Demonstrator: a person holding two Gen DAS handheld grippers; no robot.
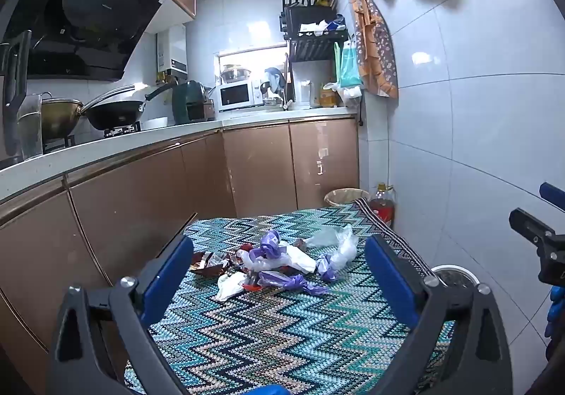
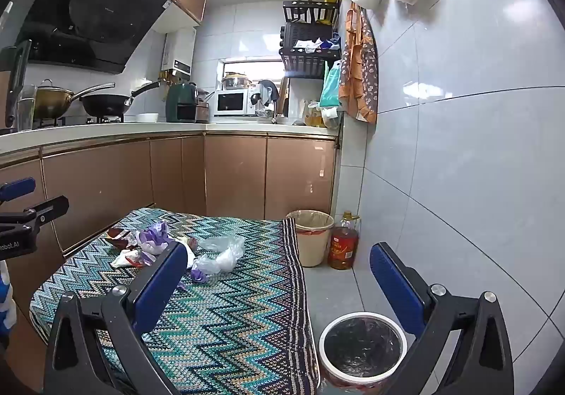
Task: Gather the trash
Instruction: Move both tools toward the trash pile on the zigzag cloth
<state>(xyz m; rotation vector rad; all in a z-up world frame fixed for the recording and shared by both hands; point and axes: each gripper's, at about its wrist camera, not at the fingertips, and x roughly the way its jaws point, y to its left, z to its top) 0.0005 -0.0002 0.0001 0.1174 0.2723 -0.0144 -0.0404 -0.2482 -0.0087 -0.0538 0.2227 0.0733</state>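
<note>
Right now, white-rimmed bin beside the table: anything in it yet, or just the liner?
Looks like only the liner. The white-rimmed bin shows a dark crinkled bag and no wrappers; the trash pile lies on the table.

Crumpled purple, white and clear wrappers (image 1: 279, 262) lie heaped on the zigzag cloth (image 1: 268, 331).

The table (image 1: 268, 335) has a big bare patch of zigzag cloth in the lower middle of the left wrist view, so a gripper can slide in there. The pile of trash (image 1: 279, 262) sits in the middle and blocks the way farther on. In the right wrist view, the floor strip (image 2: 333, 289) right of the table is narrow. The white bin (image 2: 363, 347) fills its lower part. The beige bin (image 2: 310, 236) and oil bottle (image 2: 342, 246) close off the far end. The wall (image 2: 476, 165) shuts the right side.
</note>
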